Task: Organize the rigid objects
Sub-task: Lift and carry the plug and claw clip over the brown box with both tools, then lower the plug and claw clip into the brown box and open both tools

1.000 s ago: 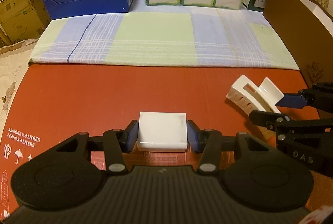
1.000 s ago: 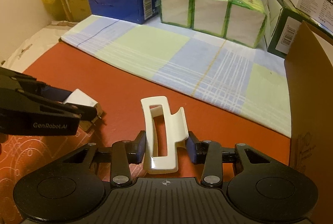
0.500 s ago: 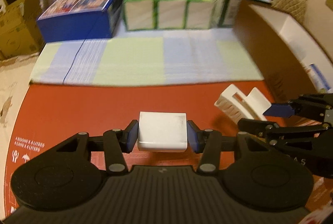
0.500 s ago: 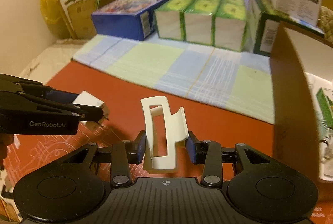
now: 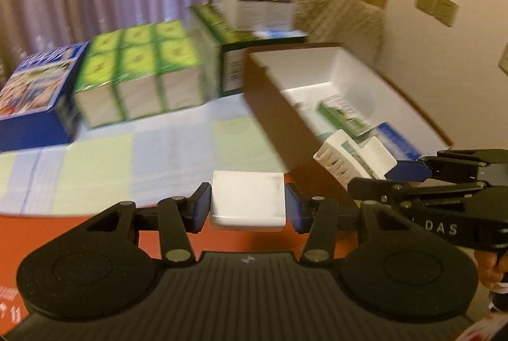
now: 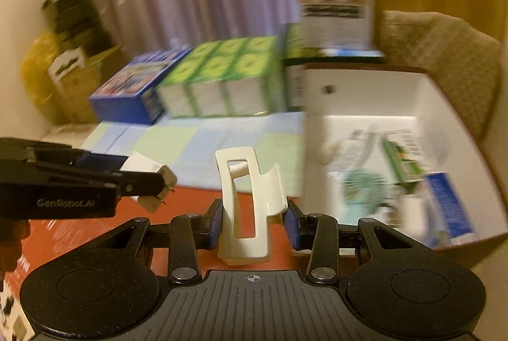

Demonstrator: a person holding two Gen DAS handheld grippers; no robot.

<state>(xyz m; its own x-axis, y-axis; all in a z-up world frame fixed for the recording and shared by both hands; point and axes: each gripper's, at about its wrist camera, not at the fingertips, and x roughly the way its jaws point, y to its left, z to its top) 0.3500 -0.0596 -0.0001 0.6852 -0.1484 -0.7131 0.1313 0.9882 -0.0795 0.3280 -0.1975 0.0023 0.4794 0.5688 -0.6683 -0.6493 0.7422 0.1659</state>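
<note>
Transport seems the reason: the left gripper point(image 5: 247, 207) clamps a white block point(image 5: 247, 203), the right gripper point(image 6: 252, 226) clamps a hair clip point(image 6: 249, 204), both raised near the open box point(image 6: 422, 93).

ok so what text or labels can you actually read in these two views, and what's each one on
"DAS": on the black body of the right gripper, seen from the left wrist view.
"GenRobot.AI": on the black body of the left gripper, seen from the right wrist view.
Print on the blue cardboard box, the green tissue packs and the packets inside the white-lined open box: too blurred to read.
</note>
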